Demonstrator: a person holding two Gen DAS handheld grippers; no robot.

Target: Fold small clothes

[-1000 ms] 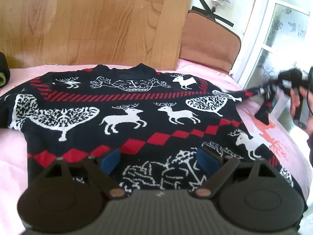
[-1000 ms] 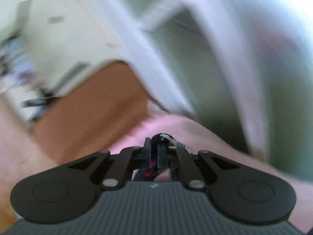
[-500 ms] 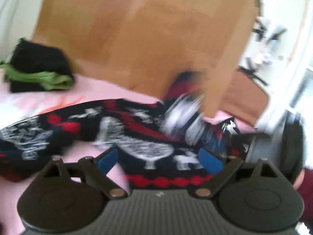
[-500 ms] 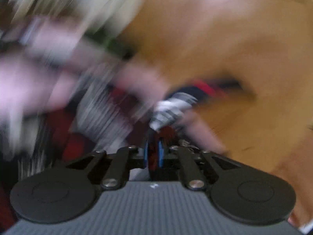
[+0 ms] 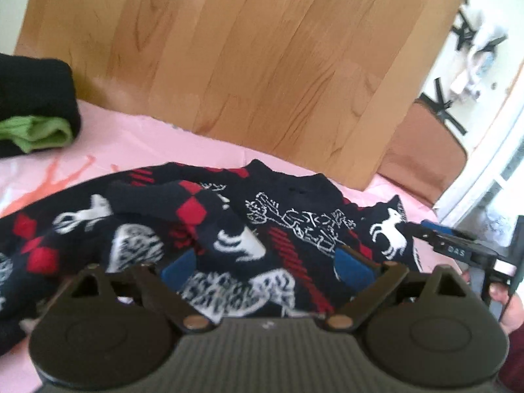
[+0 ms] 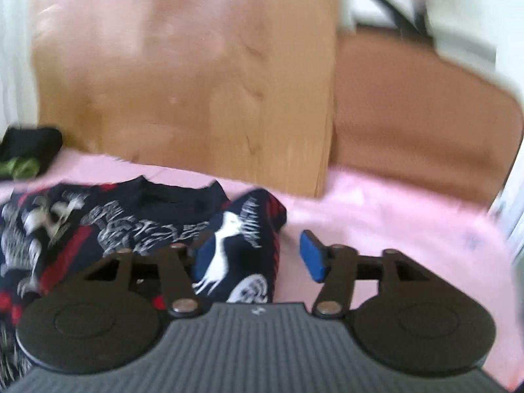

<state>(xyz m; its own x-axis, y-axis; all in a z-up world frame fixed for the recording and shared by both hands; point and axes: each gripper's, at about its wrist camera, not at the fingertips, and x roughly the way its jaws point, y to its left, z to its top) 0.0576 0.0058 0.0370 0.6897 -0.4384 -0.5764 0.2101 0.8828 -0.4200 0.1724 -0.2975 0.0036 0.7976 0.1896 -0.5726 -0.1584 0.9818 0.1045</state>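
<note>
The dark navy knitted sweater with white reindeer and red diamonds (image 5: 294, 229) lies on the pink bed sheet (image 5: 137, 137). A second ago the right gripper (image 6: 255, 258) was clamped on the right sleeve; now its jaws stand apart and the sleeve (image 5: 203, 216) lies folded across the chest. The left gripper (image 5: 267, 267) hovers over the sweater with its jaws apart, holding nothing. I judge the left sleeve comes next.

The right claw (image 6: 255, 258) stands spread wide over the patterned sweater's (image 6: 137, 226) right edge; pink bedsheet (image 6: 393, 216) beyond; wooden headboard (image 6: 183, 75) behind.
</note>
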